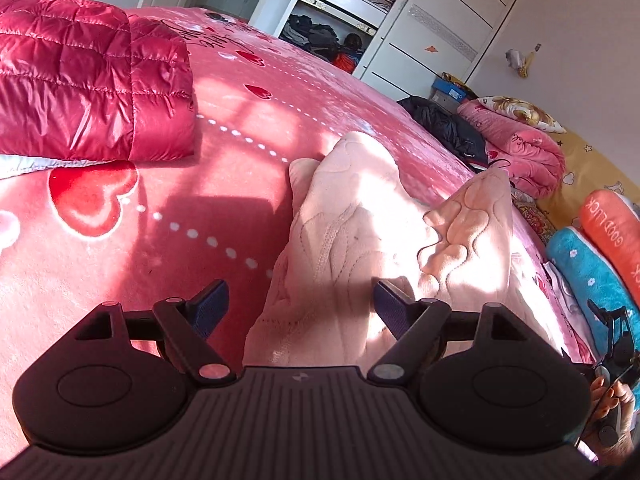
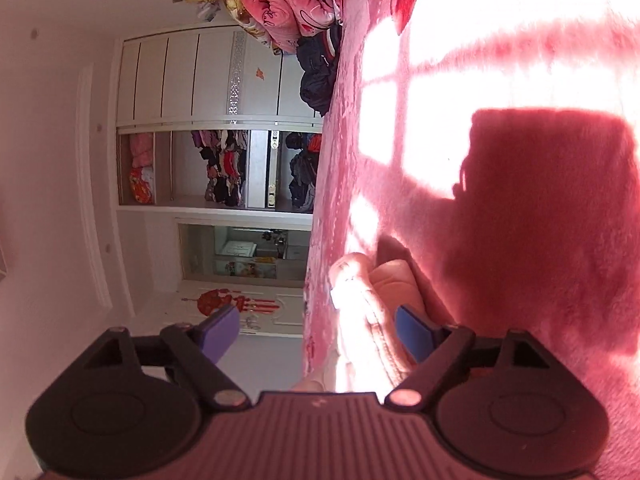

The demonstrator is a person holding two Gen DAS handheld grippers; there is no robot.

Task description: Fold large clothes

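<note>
The pink garment on the bed looks soft, limp; grip hems. Left hand-held gripper and right hand-held gripper gape empty.

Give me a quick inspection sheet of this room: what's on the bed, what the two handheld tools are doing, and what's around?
Surface: bed under a pink heart-print blanket, sunlit in patches.
Job's things: crumpled pale pink fleece garment, unfolded; red quilted jacket lies folded farther back.
Clutter: dark jacket, rolled pink quilt, blue and orange pillows at the bed's edge.
Grippers: left tool open over the fleece, gripping nothing; right tool open, turned sideways, with the fleece edge between its fingers, not clamped.
Cables: nothing seen.
Surroundings: white wardrobe with open shelves of clothes, white walls, a door with red decoration.
</note>
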